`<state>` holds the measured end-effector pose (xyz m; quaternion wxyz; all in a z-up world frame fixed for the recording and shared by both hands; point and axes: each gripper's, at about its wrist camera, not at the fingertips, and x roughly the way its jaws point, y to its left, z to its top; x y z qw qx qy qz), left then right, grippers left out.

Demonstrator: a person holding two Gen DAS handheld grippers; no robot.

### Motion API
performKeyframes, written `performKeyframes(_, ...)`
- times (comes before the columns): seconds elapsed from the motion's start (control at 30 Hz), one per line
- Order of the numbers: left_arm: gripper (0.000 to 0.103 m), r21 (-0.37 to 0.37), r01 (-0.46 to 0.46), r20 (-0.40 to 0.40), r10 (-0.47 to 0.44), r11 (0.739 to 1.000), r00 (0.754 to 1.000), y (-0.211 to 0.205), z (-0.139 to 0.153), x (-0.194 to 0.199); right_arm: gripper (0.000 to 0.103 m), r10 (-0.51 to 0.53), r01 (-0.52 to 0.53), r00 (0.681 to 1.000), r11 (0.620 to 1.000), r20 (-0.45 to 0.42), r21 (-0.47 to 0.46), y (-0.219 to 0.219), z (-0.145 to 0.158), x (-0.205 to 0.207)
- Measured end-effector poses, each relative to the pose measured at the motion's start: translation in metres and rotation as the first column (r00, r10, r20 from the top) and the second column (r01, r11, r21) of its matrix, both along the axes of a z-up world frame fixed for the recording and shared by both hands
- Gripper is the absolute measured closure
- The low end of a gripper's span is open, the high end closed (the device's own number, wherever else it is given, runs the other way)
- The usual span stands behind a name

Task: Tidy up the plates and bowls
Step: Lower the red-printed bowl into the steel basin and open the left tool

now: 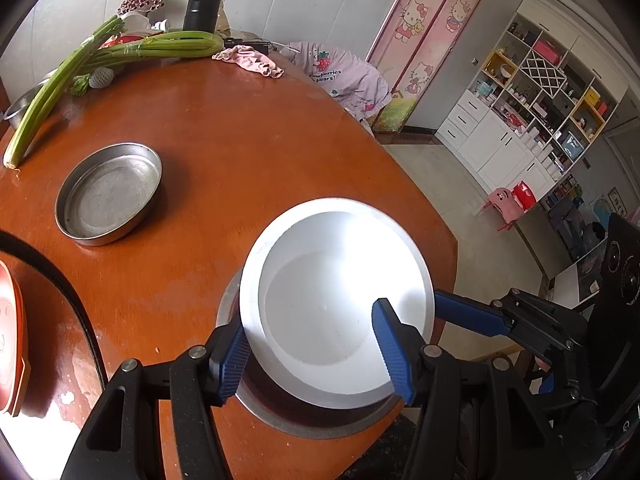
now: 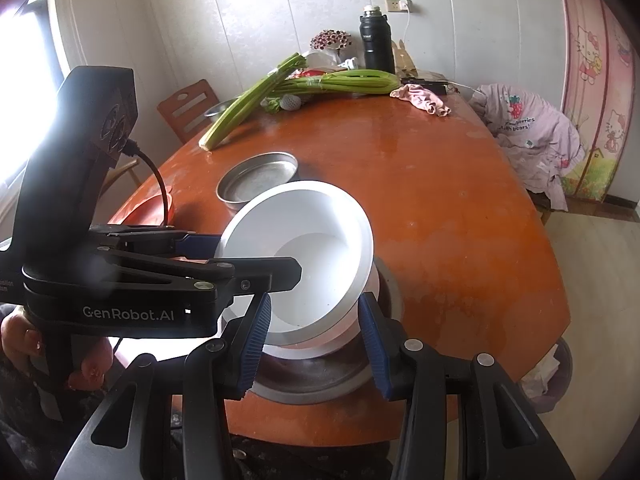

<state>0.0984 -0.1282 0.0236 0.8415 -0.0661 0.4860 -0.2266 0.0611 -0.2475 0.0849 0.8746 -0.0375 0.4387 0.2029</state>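
- We see the white bowl [image 1: 336, 300] tilted over a steel plate [image 1: 280, 408] at the near edge of the wooden table [image 1: 248, 140];
- Our left gripper [image 1: 316, 354] clamps the bowl's rim, one pad inside, one outside;
- Our right gripper [image 2: 316, 344] pinches its opposite side;
- A second steel plate [image 1: 109, 192] sits apart, near celery [image 1: 120, 54].

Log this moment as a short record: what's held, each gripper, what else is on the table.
held: white bowl, tilted
left gripper: shut on bowl wall, one finger inside, one outside
right gripper: shut on bowl's lower part
under bowl: metal plate at near table edge; contact unclear
elsewhere on wooden table: metal pan, celery, black flask, pink cloth
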Motion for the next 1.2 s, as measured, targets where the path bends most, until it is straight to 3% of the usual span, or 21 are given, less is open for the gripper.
performKeyframes(0.7, 0.045, 0.043, 0.007, 0.001, -0.007, 0.999, 1.0, -0.007, -0.011, -0.003, 0.055, -0.008, 0.008, 0.998, 1.0, -0.056, -0.009, 0.003, -0.019, 0.002)
performKeyframes(1.2, 0.045, 0.031, 0.022, 0.006, -0.023, 0.999, 1.0, -0.007, -0.012, -0.005, 0.055, -0.03, 0.03, 0.997, 1.0, -0.075, -0.004, -0.003, -0.024, 0.005)
